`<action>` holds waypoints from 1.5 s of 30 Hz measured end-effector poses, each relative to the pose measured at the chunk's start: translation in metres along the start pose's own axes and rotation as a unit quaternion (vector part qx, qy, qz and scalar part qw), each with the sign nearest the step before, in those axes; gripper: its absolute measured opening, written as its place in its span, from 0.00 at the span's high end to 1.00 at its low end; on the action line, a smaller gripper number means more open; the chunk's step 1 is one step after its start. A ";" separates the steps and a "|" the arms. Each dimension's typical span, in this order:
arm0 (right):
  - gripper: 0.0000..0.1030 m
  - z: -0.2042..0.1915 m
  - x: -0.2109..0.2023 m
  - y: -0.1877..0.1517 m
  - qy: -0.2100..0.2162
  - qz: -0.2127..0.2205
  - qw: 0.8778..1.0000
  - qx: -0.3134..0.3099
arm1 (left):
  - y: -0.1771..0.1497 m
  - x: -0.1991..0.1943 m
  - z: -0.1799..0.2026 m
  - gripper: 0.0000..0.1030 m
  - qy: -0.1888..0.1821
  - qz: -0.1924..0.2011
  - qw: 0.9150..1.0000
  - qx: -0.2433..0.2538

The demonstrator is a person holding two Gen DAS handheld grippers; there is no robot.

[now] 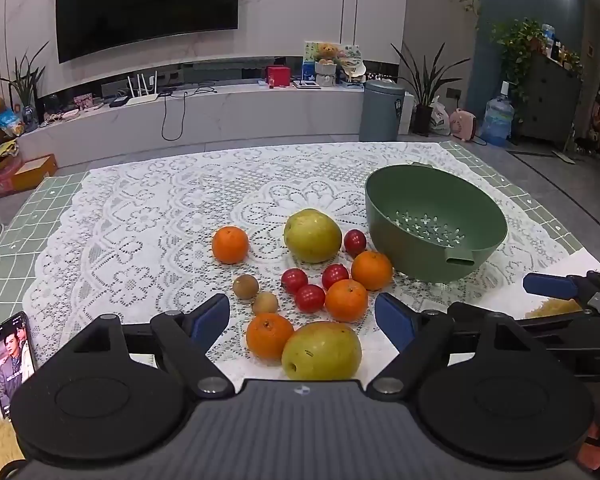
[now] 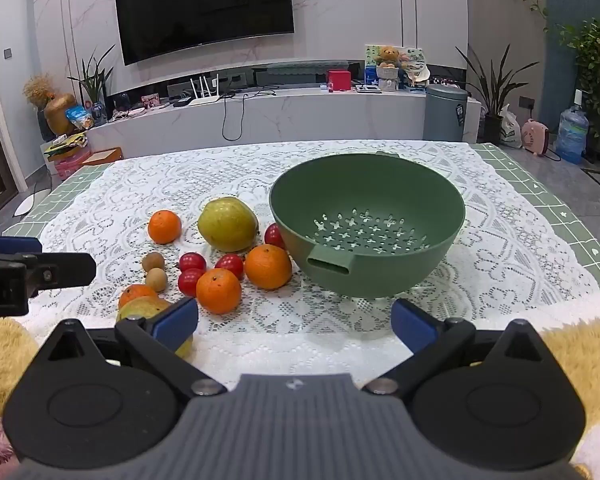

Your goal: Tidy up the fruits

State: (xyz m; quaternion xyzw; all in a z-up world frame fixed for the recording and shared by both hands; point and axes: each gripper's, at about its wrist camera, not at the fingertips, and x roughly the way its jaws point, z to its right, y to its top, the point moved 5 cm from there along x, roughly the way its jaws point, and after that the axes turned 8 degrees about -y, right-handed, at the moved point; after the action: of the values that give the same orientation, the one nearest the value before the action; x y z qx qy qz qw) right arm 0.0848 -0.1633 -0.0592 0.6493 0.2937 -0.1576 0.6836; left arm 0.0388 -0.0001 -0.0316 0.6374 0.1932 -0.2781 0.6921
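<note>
On the lace tablecloth (image 1: 140, 220), oranges (image 1: 230, 245), two pears (image 1: 313, 235), red fruits (image 1: 309, 298) and small brown ones, perhaps kiwis (image 1: 245, 286), lie loose beside the green colander (image 2: 368, 224), which holds nothing. Left gripper (image 1: 302, 316) and right gripper (image 2: 294, 318) hover with fingers spread wide, gripping nothing.

in the right wrist view the near pear (image 2: 142, 308) at 8 o'clock is half hidden behind the right gripper's (image 2: 296, 320) blue pad, and the left gripper (image 2: 36, 268) is cut off at 9 o'clock. the phone (image 1: 14, 360) screen is too small to read.
</note>
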 end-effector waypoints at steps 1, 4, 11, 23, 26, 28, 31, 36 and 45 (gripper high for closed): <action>0.04 0.000 0.000 0.000 0.000 0.002 1.000 0.000 | 0.000 0.000 0.000 0.06 0.000 0.002 1.000 0.001; 0.04 0.000 0.000 0.000 0.000 0.001 1.000 0.000 | 0.000 0.000 0.000 0.06 0.000 0.001 1.000 0.000; 0.04 0.001 -0.001 0.000 0.002 0.000 1.000 0.001 | 0.002 -0.001 0.002 0.07 0.005 0.000 1.000 0.003; 0.04 0.001 -0.002 0.000 0.003 0.001 1.000 0.002 | -0.001 0.000 0.001 0.13 -0.003 -0.002 1.000 -0.003; 0.04 0.001 -0.003 0.000 0.003 0.001 1.000 0.003 | -0.001 0.000 0.002 0.14 -0.004 -0.003 1.000 -0.002; 0.04 0.001 -0.003 0.000 0.003 0.001 1.000 0.003 | -0.001 0.000 0.002 0.14 -0.005 -0.003 1.000 -0.001; 0.04 0.001 -0.003 0.000 0.003 0.001 1.000 0.003 | -0.001 0.001 0.002 0.14 -0.005 -0.003 1.000 -0.001; 0.04 0.001 -0.002 0.000 0.003 0.000 1.000 0.002 | -0.001 0.001 0.003 0.14 -0.005 -0.002 1.000 -0.001; 0.04 0.002 -0.003 0.001 0.003 0.000 1.000 0.002 | -0.001 0.001 0.003 0.14 -0.005 -0.003 1.000 0.000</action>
State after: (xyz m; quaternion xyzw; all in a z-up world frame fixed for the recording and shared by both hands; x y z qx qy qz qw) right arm 0.0835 -0.1652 -0.0569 0.6512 0.2953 -0.1567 0.6813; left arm 0.0386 -0.0034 -0.0329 0.6351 0.1918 -0.2835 0.6924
